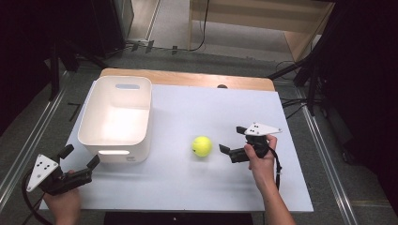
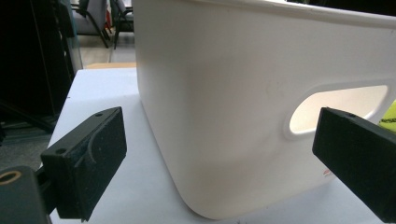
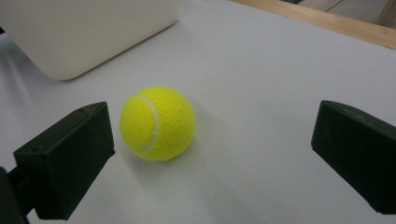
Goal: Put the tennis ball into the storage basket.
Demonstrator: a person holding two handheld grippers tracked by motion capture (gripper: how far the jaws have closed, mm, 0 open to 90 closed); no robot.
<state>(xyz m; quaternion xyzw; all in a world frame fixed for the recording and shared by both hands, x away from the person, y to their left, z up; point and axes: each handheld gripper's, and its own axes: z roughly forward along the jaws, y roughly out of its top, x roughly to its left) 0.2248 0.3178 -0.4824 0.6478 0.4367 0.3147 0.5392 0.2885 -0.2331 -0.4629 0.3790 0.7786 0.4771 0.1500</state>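
Observation:
A yellow tennis ball (image 1: 202,146) lies on the white table top (image 1: 206,108), right of a white plastic bin (image 1: 117,117). My right gripper (image 1: 233,139) is open just right of the ball, jaws pointing at it. In the right gripper view the ball (image 3: 157,123) sits a little ahead of the open jaws, nearer the left one, untouched. My left gripper (image 1: 82,156) is open at the table's front left corner, close to the bin's near end. The left gripper view faces the bin wall (image 2: 233,107) and its handle slot (image 2: 338,105).
The bin looks empty inside. A wooden strip (image 1: 187,77) edges the table's far side. Metal rails and dark stands run along the floor on both sides. Open table surface lies in front of the ball and behind it.

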